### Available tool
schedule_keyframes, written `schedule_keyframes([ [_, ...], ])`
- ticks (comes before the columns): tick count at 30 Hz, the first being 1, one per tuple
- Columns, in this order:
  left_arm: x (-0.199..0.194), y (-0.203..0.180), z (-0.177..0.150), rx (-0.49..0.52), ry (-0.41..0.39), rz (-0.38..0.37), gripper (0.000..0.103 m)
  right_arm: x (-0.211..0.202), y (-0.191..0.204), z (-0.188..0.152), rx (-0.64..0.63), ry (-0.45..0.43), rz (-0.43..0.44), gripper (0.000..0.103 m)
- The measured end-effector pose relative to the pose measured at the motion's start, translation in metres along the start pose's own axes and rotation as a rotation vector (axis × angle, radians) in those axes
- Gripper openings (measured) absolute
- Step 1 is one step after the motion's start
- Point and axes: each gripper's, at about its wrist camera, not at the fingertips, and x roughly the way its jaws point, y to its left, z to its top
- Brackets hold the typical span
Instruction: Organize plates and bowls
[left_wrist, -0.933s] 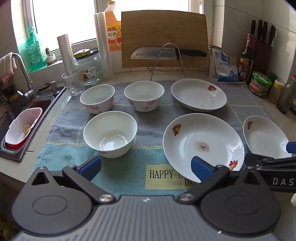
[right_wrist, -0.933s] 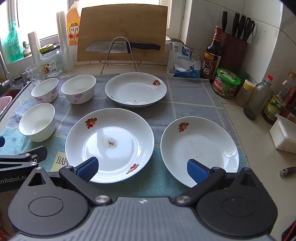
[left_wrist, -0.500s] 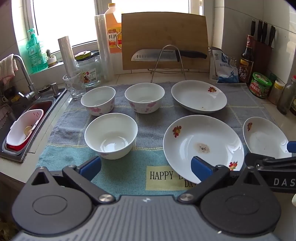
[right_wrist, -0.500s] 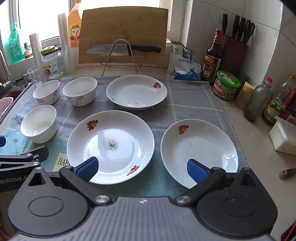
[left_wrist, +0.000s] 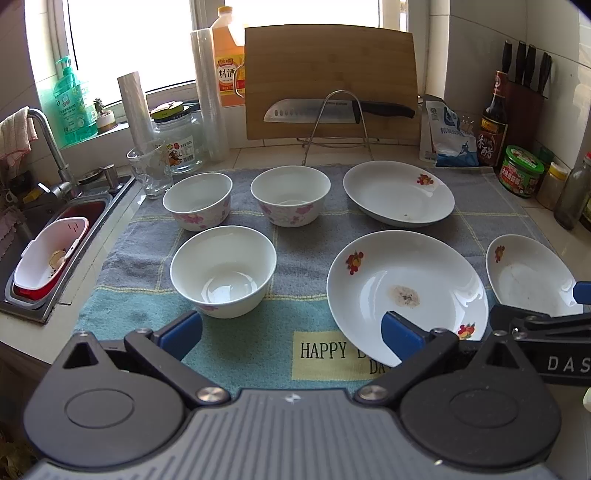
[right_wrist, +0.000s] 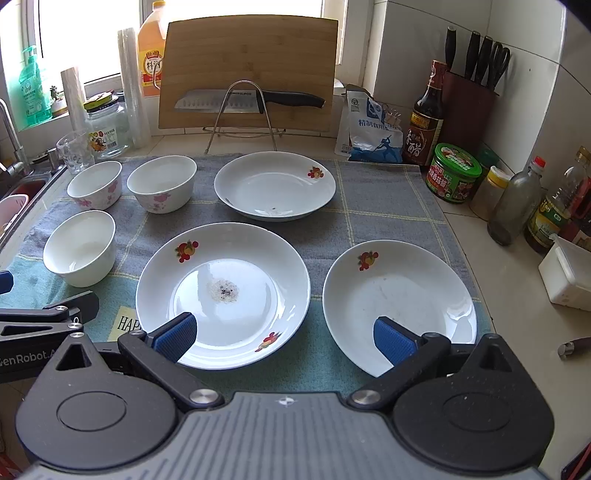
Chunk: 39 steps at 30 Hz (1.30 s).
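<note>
Left gripper (left_wrist: 291, 334), right gripper (right_wrist: 284, 338): jaws apart, empty. Risk: glazed plate (right_wrist: 223, 293) slipping from rim pinch, chipping neighbouring bowl (right_wrist: 79, 247).

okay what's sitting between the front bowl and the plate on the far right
The large plate with a speckled residue patch at its centre lies between the front bowl and the right plate. All three rest apart on the towel, clearest in the right wrist view.

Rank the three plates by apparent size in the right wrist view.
1. Middle plate, with the speckled residue: looks largest.
2. Right plate.
3. Far plate: looks smallest, but it lies farther from the camera, so true size is unsure.
</note>
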Motion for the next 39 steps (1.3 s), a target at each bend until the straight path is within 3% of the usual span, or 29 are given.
schedule_keyframes([
  [39,0.0012,-0.0008,-0.0005,0.002,-0.002,0.004,0.102,-0.001,0.0009,0.0033,-0.007,-0.005,0.002,0.103],
])
